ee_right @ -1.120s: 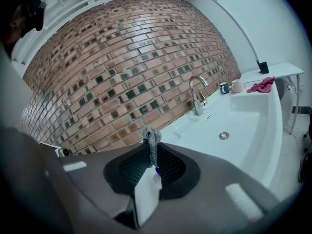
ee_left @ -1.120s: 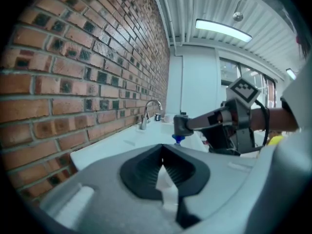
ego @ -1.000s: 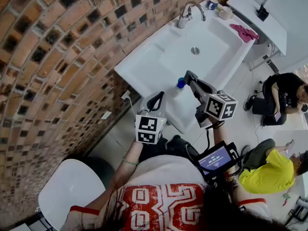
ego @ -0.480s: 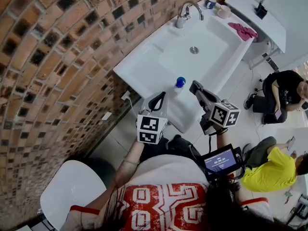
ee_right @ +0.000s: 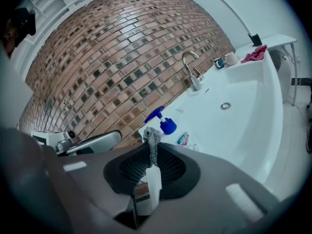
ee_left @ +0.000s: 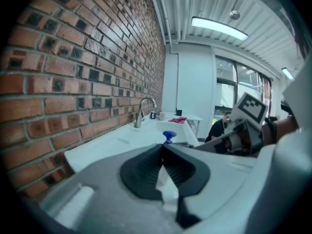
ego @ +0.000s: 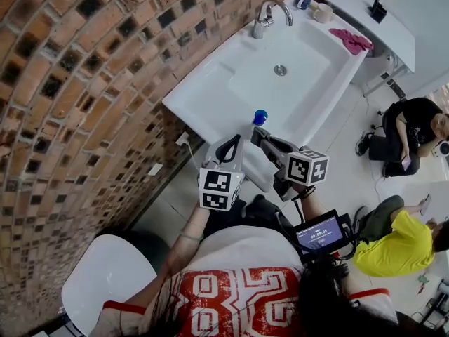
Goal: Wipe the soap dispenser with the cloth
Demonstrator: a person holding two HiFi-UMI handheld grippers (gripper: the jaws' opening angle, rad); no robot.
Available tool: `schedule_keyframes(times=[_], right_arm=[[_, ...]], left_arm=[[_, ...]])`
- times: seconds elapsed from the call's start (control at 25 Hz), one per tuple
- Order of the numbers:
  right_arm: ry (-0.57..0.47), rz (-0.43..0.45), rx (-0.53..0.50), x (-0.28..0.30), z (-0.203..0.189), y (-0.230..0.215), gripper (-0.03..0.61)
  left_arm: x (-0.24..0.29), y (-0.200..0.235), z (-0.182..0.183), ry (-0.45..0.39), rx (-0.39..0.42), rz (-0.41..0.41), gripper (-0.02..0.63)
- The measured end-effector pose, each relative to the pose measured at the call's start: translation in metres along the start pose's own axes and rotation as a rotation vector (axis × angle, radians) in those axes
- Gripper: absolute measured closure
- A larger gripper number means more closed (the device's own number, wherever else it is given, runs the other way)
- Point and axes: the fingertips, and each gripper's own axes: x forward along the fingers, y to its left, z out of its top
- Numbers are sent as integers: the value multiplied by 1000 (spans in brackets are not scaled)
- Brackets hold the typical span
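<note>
The soap dispenser (ego: 259, 118), clear with a blue pump, stands on the near corner of the white sink (ego: 210, 90). My right gripper (ego: 257, 135) sits just short of it, shut on a small grey cloth (ee_right: 151, 136) that pokes up between the jaws. In the right gripper view the blue pump (ee_right: 164, 121) and the bottle's label are right behind the cloth. My left gripper (ego: 229, 144) hangs below the sink's edge, to the left of the dispenser, shut with nothing in it. In the left gripper view the pump (ee_left: 169, 136) shows just over the left gripper (ee_left: 162, 147).
A faucet (ego: 269, 14) and two cups (ego: 313, 5) are at the sink's far end. A pink cloth (ego: 351, 41) lies on a white table there. The brick wall (ego: 84, 83) runs along the left. Two people sit on the floor at right (ego: 396, 244). A white stool (ego: 105, 279) is near left.
My right gripper drew back from beside the dispenser's pump and swung left, now below the bottle. The left gripper has stayed put.
</note>
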Motion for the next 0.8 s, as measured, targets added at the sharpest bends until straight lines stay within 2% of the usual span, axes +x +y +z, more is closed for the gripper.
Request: schedule_keyframes(times=[0.24,0.4,0.56,0.8], right_arm=[[5,27,121,19,5,4,531],[20,12,164,17,-2,-10,531],[9,16,214,10,-6,-21,531],[8,20,185,6,-4,-11,531]], left_arm=[[-6,6,0,3,-17,24,611],[-11,18,-5,1,-7,65,611],[-14,19,-6,8,-30,66,611],[-15,19,-6,9,-32,67,611]])
